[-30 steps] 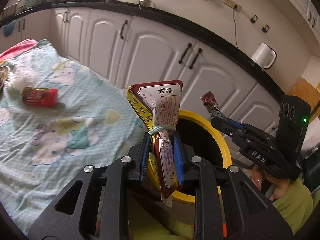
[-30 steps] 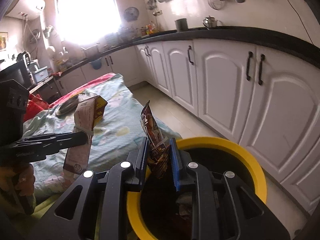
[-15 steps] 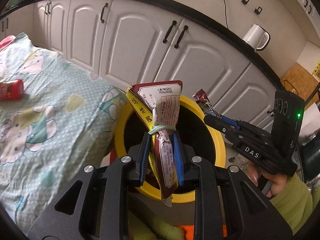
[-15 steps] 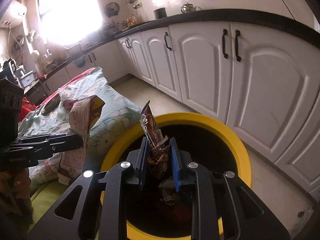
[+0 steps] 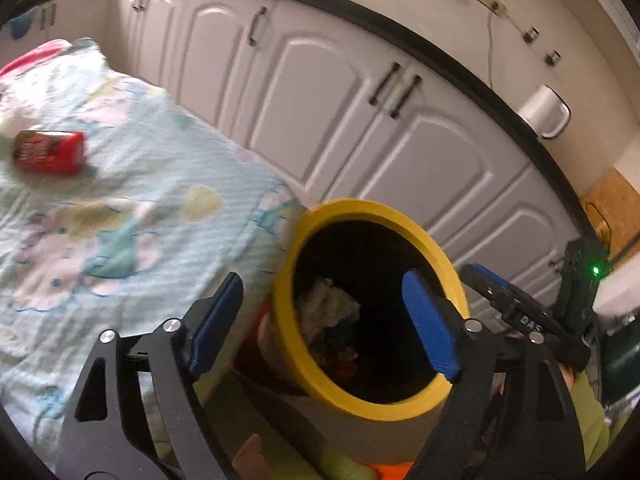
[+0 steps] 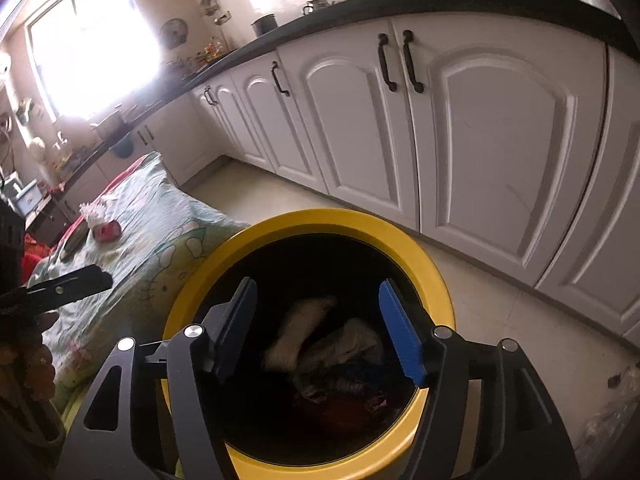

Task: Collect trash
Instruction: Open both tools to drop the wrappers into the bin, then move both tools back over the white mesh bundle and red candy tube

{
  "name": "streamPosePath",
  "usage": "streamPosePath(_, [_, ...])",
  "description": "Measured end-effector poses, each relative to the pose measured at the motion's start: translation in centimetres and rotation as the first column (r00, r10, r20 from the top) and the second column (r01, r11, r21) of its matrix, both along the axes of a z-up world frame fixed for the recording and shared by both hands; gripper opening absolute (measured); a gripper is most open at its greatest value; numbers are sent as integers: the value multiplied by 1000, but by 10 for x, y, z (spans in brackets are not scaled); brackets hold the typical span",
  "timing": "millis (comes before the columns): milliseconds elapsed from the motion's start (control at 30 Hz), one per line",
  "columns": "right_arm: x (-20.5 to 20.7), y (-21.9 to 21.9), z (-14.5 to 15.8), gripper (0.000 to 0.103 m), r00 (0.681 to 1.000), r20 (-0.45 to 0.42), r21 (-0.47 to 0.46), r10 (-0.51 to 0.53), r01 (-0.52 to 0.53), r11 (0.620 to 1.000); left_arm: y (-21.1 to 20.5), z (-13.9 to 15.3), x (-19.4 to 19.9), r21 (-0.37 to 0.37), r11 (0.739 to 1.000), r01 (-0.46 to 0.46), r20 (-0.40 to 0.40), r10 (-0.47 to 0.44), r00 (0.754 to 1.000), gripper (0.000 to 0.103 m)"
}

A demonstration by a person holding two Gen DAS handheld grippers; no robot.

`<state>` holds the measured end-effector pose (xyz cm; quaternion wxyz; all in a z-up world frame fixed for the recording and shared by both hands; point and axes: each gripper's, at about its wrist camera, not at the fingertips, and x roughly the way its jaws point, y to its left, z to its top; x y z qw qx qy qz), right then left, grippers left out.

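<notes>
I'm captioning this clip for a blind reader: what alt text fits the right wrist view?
The right tool hangs over a yellow-rimmed bin, its jaws opening with nothing between them and crumpled trash lying below. A red can sits on the patterned cloth to the left, white cabinets behind.

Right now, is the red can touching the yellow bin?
Apart. The left wrist view shows the can lying on the bedspread, with a broad stretch of cloth between it and the bin.

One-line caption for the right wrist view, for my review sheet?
Right gripper, jaws opening and empty, above the yellow bin holding trash; a red can lies on the bedsheet.
</notes>
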<state>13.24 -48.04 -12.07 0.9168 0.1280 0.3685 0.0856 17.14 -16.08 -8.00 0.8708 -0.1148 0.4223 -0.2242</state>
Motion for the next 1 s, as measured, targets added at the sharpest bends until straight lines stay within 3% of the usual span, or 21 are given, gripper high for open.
streamPosePath(33, [0, 1, -1, 62, 1000, -3, 2, 0, 0, 1000, 4, 1, -1, 7, 1000, -16, 11, 16, 1000, 84])
streamPosePath(267, [1, 17, 9, 65, 999, 16, -5, 40, -40, 999, 34, 13, -6, 31, 994, -102, 67, 100, 993, 89])
streamPosePath(600, [1, 64, 37, 69, 985, 72, -31, 156, -155, 987, 76, 29, -12, 40, 977, -212, 135, 205, 970, 90])
streamPosePath(1000, [17, 144, 54, 69, 929, 91, -62, 360, -355, 933, 142, 40, -7, 16, 932, -363, 169, 355, 919, 91])
